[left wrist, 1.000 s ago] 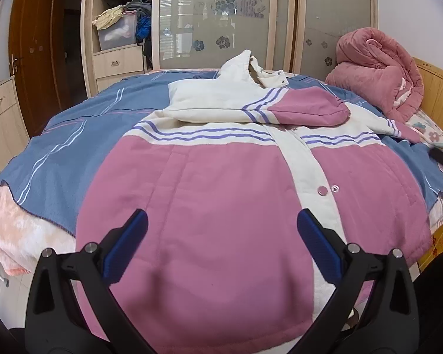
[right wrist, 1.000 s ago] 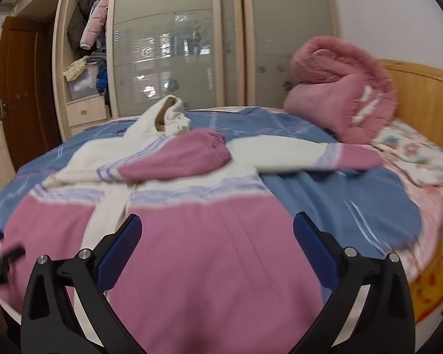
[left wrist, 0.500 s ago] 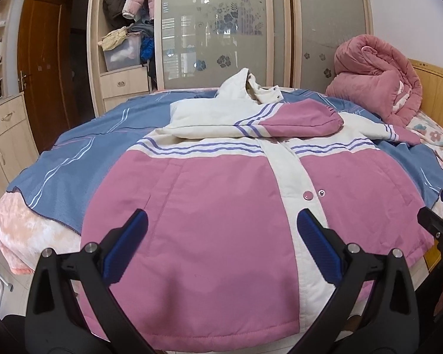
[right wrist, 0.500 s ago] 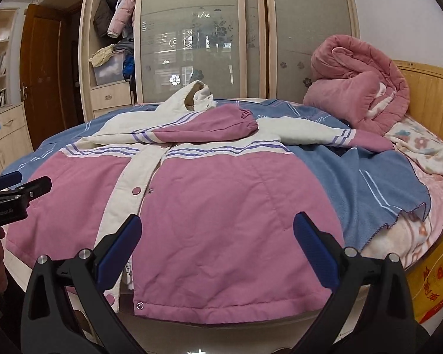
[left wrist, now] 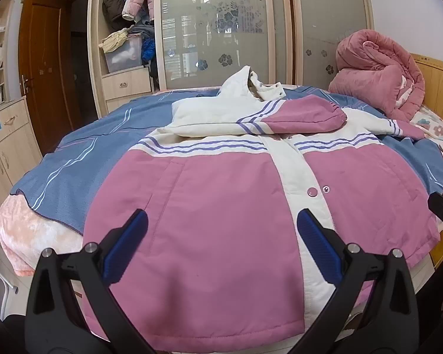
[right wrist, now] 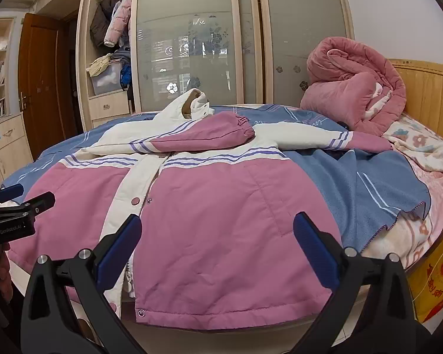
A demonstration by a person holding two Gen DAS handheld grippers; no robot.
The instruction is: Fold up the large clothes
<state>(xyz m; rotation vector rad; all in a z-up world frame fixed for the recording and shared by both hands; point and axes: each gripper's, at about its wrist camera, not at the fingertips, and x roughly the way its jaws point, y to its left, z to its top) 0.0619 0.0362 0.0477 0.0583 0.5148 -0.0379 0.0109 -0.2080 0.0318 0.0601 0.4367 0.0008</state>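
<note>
A large pink and white hooded jacket (left wrist: 221, 194) (right wrist: 221, 206) lies front up on the bed, hem toward me. One sleeve (left wrist: 298, 116) (right wrist: 203, 135) is folded across the chest; the other sleeve (right wrist: 339, 140) stretches out to the right over the blue sheet. My left gripper (left wrist: 221, 236) hovers open above the left half of the hem, nothing between its blue pads. My right gripper (right wrist: 217, 236) hovers open above the right half of the hem, also empty. The left gripper (right wrist: 14, 200) shows at the left edge of the right wrist view.
The bed carries a blue striped sheet (left wrist: 82, 159) (right wrist: 369, 177). A rolled pink quilt (left wrist: 378, 79) (right wrist: 354, 88) lies by the wooden headboard (right wrist: 428, 94) at right. A wardrobe with frosted sliding doors (left wrist: 218, 29) stands behind; a wooden door (left wrist: 44, 67) and cabinet (left wrist: 6, 147) are at left.
Both grippers have drawn back toward the foot of the bed, so the jacket's hem now shows in both views. Both stay open and the jacket has not moved.
</note>
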